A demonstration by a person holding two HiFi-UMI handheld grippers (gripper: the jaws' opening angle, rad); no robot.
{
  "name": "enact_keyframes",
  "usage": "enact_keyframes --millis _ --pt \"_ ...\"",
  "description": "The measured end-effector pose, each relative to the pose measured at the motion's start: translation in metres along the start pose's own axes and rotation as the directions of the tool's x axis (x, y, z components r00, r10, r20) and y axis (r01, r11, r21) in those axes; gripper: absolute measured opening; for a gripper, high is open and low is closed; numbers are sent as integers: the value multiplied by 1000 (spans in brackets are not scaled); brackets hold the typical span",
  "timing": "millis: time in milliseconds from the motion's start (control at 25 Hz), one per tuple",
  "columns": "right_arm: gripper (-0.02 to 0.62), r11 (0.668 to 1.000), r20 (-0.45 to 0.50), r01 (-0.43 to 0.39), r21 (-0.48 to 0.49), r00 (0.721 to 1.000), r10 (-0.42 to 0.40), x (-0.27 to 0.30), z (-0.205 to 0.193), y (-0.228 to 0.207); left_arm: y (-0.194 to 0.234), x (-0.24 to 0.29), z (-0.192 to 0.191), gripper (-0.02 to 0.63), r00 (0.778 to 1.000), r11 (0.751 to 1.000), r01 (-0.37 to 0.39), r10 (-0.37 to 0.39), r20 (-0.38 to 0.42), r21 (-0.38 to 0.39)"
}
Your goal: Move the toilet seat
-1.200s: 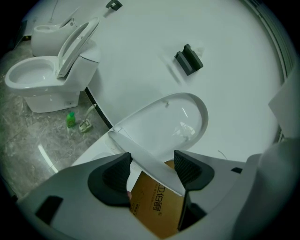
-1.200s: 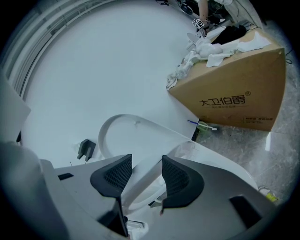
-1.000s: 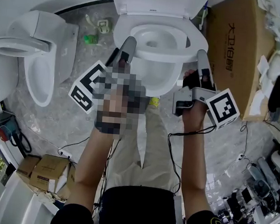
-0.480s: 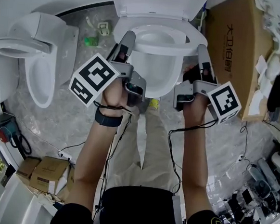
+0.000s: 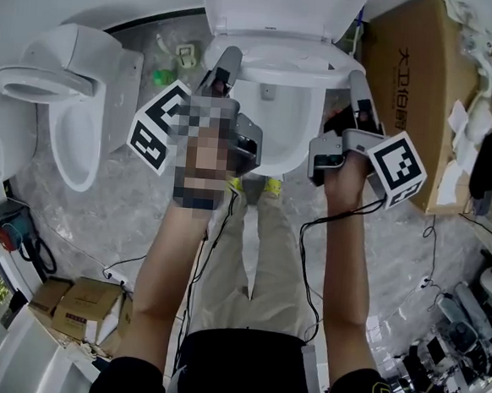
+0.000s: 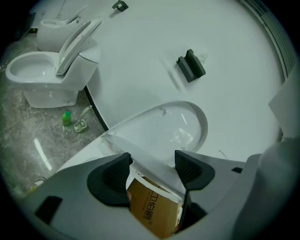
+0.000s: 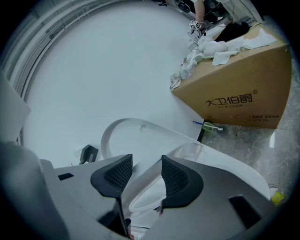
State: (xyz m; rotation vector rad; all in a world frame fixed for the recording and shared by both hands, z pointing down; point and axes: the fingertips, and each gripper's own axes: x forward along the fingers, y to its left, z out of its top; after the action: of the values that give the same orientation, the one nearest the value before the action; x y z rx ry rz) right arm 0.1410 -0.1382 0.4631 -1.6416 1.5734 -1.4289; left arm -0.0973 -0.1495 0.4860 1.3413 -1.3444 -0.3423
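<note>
Now the white oval plastic toilet seat [image 5: 294, 71] stands higher than it did a second ago. Then we looked down on its full ring lying flat over the white ceramic bowl [image 5: 281, 126]. In the head view it now shows nearly edge-on, its front lifted clear of the bowl's rim and tilting back toward the raised white lid [image 5: 282, 8]. Both hands have come up with it. We read this as the lift being under way, with most of the swing toward the lid still ahead.

The left gripper [image 5: 225, 65] is clamped on the seat's left side: in the left gripper view the thin white edge runs between the two dark ribbed pads, and both press on it. Under that edge we see the brown cardboard box [image 5: 415, 94] beyond the toilet, which tells us there is open air between seat and bowl. The right gripper [image 5: 357, 88] is closed on the seat's right side in the same way, its pads pinching the rim, with the bowl's hollow showing below.

The seat itself is a smooth, glossy ring, thin at the edge and, we take it, hinged at the back beneath the lid. It looks rigid and slippery, so we judge that the two grips must rise together or the ring will twist or slide out of the pads.
</note>
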Motion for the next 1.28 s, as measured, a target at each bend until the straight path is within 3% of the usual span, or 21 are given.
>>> enact_keyframes --millis 440,680,1280 --pt "218 1000 -6 8 -3 1000 -8 8 5 5 -5 6 6 316 999 1000 -25 25 -20 -9" --pt "218 1000 7 -3 6 1000 3 24 16 14 -15 21 16 319 999 998 -9 7 -32 -54" --pt "213 1000 -29 25 7 999 -25 64 37 38 -39 53 44 319 998 993 -67 65 -24 -97"
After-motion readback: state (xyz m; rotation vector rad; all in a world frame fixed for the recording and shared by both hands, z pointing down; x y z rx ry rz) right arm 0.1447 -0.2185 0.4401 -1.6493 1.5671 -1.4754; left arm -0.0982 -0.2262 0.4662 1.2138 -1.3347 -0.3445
